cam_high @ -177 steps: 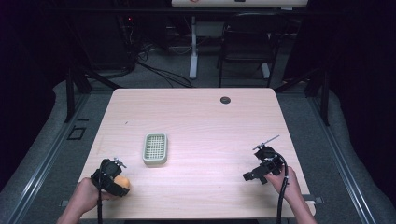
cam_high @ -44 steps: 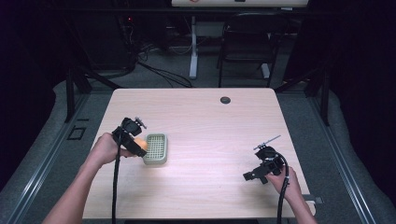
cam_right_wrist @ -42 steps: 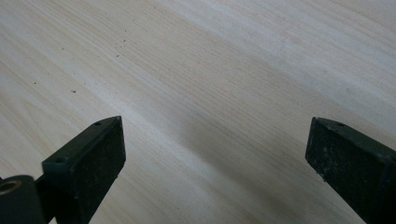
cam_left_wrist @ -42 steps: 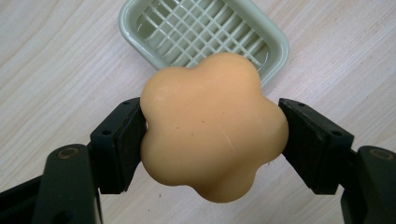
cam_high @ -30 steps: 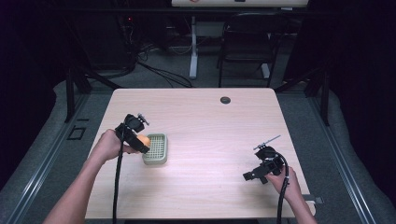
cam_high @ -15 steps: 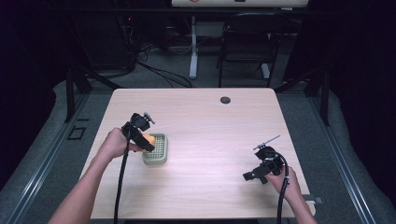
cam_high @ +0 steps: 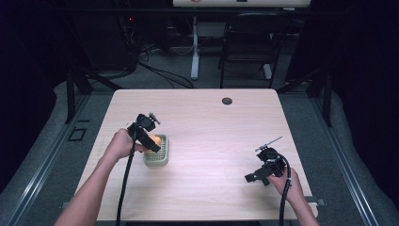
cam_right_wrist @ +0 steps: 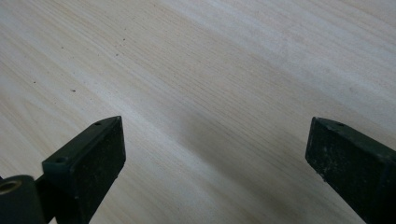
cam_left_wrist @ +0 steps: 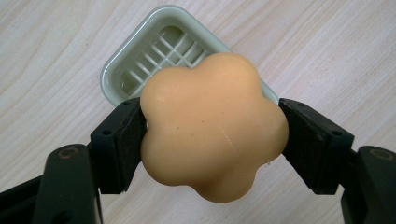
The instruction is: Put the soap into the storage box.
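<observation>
Lab or recording studio: pale wood-grain rectangular table [cam_high: 207, 117] on grey carpeted floor [cam_high: 42, 155], dark surroundings; black cables [cam_high: 160, 75] at 11 o'clock, black metal-framed chair [cam_high: 247, 47] at 1 o'clock.

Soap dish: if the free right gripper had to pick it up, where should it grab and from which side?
Probably the rim of the soap dish on a long side, coming from above at the end nearer the person, away from the soap that the left gripper holds over its far end. The dish is shallow with a raised wall, so one jaw inside and one outside suits it. The right gripper is open.
</observation>
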Motion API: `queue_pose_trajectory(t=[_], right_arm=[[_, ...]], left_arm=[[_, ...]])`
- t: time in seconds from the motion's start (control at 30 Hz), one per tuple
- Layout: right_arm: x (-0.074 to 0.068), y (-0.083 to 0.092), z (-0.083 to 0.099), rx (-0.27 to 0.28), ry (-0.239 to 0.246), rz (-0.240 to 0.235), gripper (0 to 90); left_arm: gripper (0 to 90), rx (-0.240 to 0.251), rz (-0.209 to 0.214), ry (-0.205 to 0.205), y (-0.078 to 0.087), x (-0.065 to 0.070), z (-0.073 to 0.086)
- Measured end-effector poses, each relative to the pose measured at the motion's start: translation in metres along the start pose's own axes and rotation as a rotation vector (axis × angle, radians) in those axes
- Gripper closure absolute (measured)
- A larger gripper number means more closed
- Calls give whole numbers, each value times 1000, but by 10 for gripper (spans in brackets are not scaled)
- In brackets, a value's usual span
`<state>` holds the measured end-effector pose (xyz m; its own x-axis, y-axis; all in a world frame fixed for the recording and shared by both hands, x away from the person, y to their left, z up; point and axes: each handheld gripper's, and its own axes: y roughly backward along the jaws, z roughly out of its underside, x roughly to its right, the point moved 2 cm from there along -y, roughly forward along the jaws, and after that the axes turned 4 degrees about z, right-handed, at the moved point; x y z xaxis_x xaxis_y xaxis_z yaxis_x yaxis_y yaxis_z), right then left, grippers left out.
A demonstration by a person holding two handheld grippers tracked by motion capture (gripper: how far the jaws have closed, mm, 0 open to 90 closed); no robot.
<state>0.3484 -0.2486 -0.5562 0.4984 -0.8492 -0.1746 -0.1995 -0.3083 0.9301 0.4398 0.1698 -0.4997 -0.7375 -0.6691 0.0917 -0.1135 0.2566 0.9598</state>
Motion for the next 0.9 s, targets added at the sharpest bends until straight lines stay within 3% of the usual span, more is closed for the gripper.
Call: queue_pose_trajectory(t=[0.13, 0.17, 0.27, 0.3, 0.37, 0.53, 0.6, 0.9], right_arm=[[0, 0, 0, 2, -1, -1, 46], [-1, -1, 0, 23, -20, 0, 45], [0, 0, 0, -3, 1, -1, 45], [-2, -2, 0, 24, -24, -3, 45], [-2, -3, 0, 32, -23, -7, 45], [-2, -2, 1, 23, -22, -3, 46], [0, 0, 0, -6, 7, -3, 46], [0, 0, 0, -2, 2, -2, 46]], left_arm=[[268, 2, 5, 3, -2, 0, -2], [267, 1, 4, 5, -2, 0, -2], [268, 6, 5, 5, -4, 1, -3], [268, 7, 4, 5, -4, 1, -3], [267, 4, 5, 8, -6, 0, -4], [268, 0, 5, 9, -13, 0, -4], [268, -13, 5, 6, -18, 0, -5], [268, -37, -1, -1, -29, -1, -5]])
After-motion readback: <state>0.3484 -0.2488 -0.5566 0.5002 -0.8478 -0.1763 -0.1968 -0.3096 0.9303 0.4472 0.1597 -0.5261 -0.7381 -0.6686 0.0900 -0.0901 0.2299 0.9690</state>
